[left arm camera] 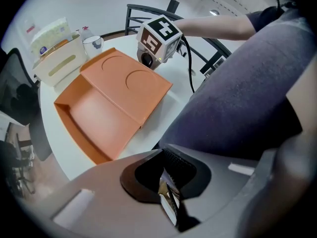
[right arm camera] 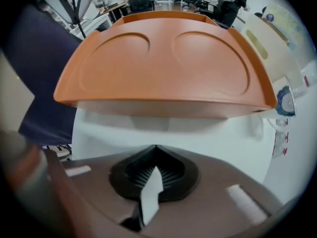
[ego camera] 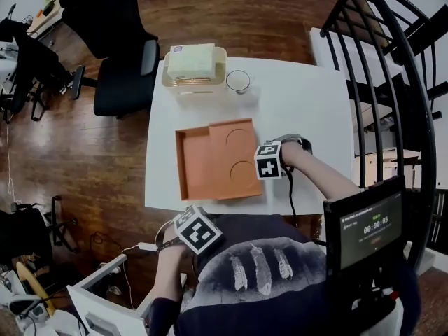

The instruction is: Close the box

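An orange box (ego camera: 197, 165) lies open on the white table (ego camera: 301, 103). Its lid (ego camera: 236, 154), stamped with two round hollows, lies flat to the right of the tray half. My right gripper (ego camera: 266, 161) rests on the table at the lid's right edge, shut and holding nothing. In the right gripper view the lid (right arm camera: 163, 63) fills the frame just ahead of the right gripper (right arm camera: 156, 150). My left gripper (ego camera: 198, 231) hangs off the table's near edge by the person's torso, shut and empty. The left gripper view shows the box (left arm camera: 106, 110) beyond the left gripper (left arm camera: 166, 157).
A cream holder with a tissue pack (ego camera: 194, 67) and a clear glass (ego camera: 238, 81) stand at the table's far edge. A black office chair (ego camera: 119, 54) is at the far left and a black railing (ego camera: 392, 61) at the right. A timer screen (ego camera: 364, 229) sits near right.
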`<state>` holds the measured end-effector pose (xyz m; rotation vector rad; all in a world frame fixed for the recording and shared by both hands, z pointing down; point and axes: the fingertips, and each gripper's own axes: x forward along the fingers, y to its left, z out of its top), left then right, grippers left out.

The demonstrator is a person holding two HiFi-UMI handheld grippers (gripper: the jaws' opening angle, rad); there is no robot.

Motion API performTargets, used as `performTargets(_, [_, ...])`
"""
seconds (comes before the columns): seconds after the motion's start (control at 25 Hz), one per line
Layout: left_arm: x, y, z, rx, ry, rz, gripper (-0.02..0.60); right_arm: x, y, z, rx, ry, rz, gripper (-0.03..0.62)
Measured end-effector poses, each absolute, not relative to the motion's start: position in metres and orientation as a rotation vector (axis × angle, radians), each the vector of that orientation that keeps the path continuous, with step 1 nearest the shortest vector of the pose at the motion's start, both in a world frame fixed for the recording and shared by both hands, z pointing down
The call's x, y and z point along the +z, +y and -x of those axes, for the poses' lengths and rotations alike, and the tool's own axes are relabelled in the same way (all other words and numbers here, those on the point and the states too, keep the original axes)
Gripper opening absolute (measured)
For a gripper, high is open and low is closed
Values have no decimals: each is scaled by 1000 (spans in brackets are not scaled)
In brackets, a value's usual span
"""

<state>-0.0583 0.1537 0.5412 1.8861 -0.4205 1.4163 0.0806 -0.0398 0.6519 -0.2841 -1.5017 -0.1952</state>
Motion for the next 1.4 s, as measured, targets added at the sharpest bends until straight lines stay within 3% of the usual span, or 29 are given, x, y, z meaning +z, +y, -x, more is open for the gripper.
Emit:
performTargets(0.64, [530, 138, 83, 1386, -466, -1888, 15, 659, -39, -52, -203, -1486, 310, 8])
performTargets(1.08, [536, 64, 213, 1566, -743, -1879, 14, 660, -38, -51, -194, -1481, 312, 8])
performTargets(1.4, [609, 38, 257, 1729, -477, -1917, 14, 664, -40, -49, -179, -1417, 313, 8])
